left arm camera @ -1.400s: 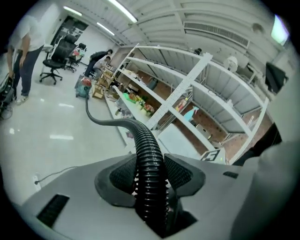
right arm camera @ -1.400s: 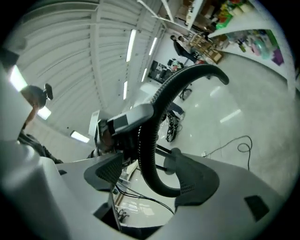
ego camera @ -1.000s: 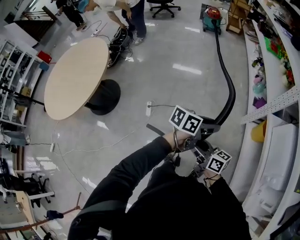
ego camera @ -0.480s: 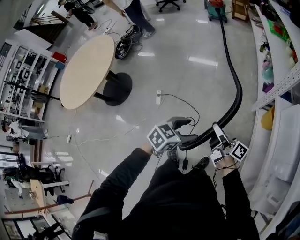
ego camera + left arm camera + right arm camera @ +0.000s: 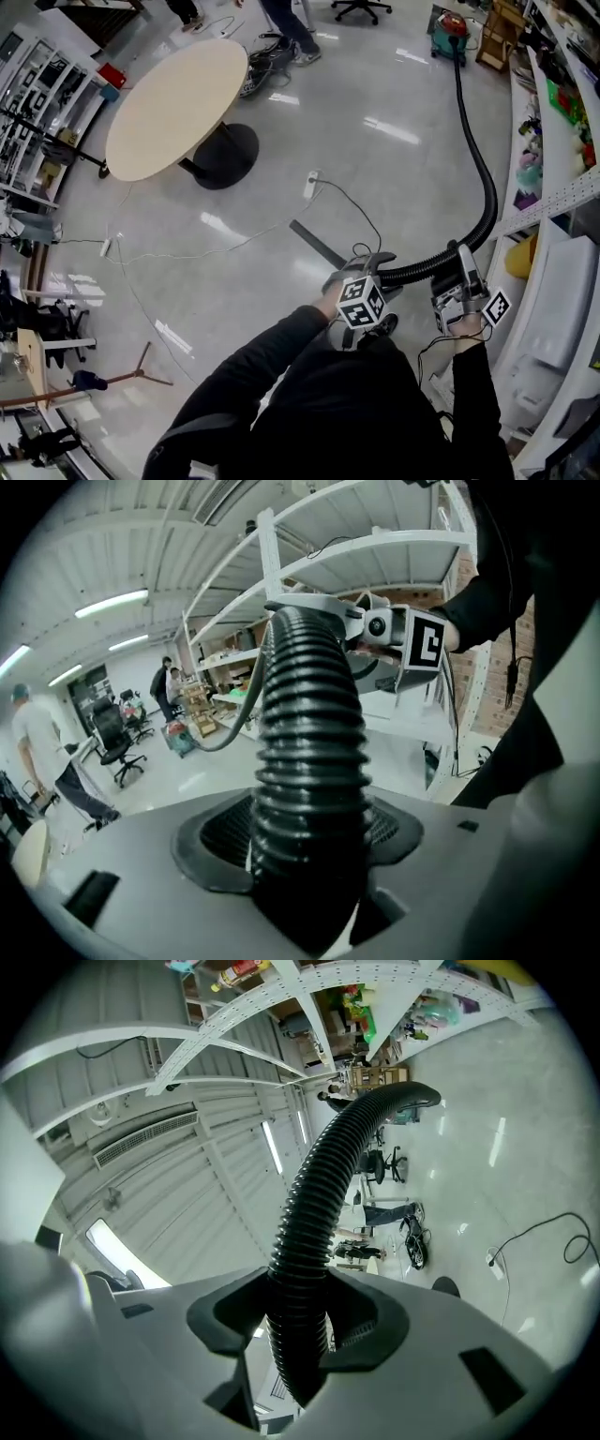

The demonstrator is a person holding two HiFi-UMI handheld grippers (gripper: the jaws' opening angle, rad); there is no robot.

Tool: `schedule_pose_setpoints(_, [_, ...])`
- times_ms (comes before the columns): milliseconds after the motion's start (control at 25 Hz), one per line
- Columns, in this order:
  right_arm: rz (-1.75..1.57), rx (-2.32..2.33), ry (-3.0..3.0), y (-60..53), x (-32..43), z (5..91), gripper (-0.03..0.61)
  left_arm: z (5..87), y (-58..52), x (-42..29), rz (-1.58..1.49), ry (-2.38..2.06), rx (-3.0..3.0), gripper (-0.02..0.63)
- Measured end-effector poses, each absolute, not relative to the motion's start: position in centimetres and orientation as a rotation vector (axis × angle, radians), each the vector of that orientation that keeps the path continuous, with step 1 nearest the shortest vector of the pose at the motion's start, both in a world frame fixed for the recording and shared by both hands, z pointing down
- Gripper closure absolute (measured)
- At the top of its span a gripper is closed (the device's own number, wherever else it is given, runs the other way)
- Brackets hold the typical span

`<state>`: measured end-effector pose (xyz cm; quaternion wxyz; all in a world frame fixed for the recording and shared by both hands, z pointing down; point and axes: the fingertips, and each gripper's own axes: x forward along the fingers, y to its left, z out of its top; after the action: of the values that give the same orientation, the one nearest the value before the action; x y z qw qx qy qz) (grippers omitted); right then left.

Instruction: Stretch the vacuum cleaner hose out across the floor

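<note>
Running beside shelving [image 5: 561, 199]: hose [image 5: 487, 190]; power strip [image 5: 310, 184], table [image 5: 178, 98] nearby.

Looks along a black ribbed plastic hose [image 5: 305, 752] lying between the left gripper's [image 5: 309, 841] grey jaws, just opened wider and standing wide around it. Follows the hose up to the right gripper [image 5: 330, 617] and its black-and-white marker cube [image 5: 427, 643], against white metal shelving [image 5: 375, 544] overhead.
</note>
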<state>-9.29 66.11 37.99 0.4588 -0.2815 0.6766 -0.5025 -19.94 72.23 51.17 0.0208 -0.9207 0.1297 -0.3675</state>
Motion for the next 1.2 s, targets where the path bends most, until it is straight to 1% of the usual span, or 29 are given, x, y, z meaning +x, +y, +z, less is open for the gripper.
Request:
schedule_pose_setpoints(40, [-1.237, -0.702, 1.666, 66.1, -10.2, 38.0, 0.391, 51.1, 72.3, -20.7, -1.107, 0.392, -2.832, 0.34])
schedule_pose_setpoints(80, [-1.237, -0.715, 1.669, 66.1, -11.2, 38.0, 0.391, 51.0, 72.5, -21.6, -1.068, 0.382, -2.813, 0.433])
schedule_pose_setpoints(120, [-1.239, -0.727, 1.671, 66.1, -12.4, 38.1, 0.39, 50.7, 72.8, -22.7, -1.028, 0.372, -2.807, 0.512])
schedule_pose_setpoints(160, [-1.243, -0.737, 1.668, 66.0, -13.8, 38.2, 0.39, 50.3, 73.2, -24.1, -0.991, 0.361, -2.823, 0.522])
schedule_pose_setpoints(280, [-1.256, -0.751, 1.633, 66.1, -18.5, 38.1, 0.388, 48.4, 74.6, -28.6, -0.91, 0.343, -2.93, 0.529])
schedule_pose_setpoints(400, [-1.28, -0.799, 1.605, 66.1, -22.7, 39.1, 0.374, 47.3, 75.8, -32.6, -0.925, 0.324, -2.981, 0.529])
schedule_pose_setpoints(440, [-1.297, -0.833, 1.612, 66.3, -24.0, 39.7, 0.362, 47.2, 76.2, -33.8, -0.95, 0.314, -2.985, 0.529])
schedule_pose_setpoints(520, [-1.352, -0.905, 1.647, 67.2, -26.6, 41.1, 0.303, 47.1, 77.2, -35.7, -1.024, 0.296, -2.981, 0.529])
schedule_pose_setpoints(560, [-1.389, -0.925, 1.665, 68.0, -27.9, 41.7, 0.289, 47.2, 77.5, -36.4, -1.071, 0.297, -2.971, 0.529])
schedule_pose_setpoints(800, [-1.494, -0.972, 1.838, 74.7, -34.1, 43.8, 0.284, 48.8, 78.6, -38.2, -1.354, 0.33, -2.936, 0.528])
schedule_pose_setpoints(960, [-1.49, -0.933, 1.771, 77.2, -33.2, 44.0, 0.284, 49.1, 81.9, -36.6, -1.455, 0.285, -2.908, 0.523])
schedule_pose_setpoints(1160, [-1.403, -0.844, 1.743, 80.9, -27.8, 42.2, 0.288, 48.8, 86.9, -31.3, -1.511, 0.317, -2.876, 0.517])
schedule_pose_setpoints(1200, [-1.393, -0.838, 1.745, 81.9, -26.4, 42.1, 0.326, 48.5, 87.9, -29.9, -1.516, 0.336, -2.884, 0.515])
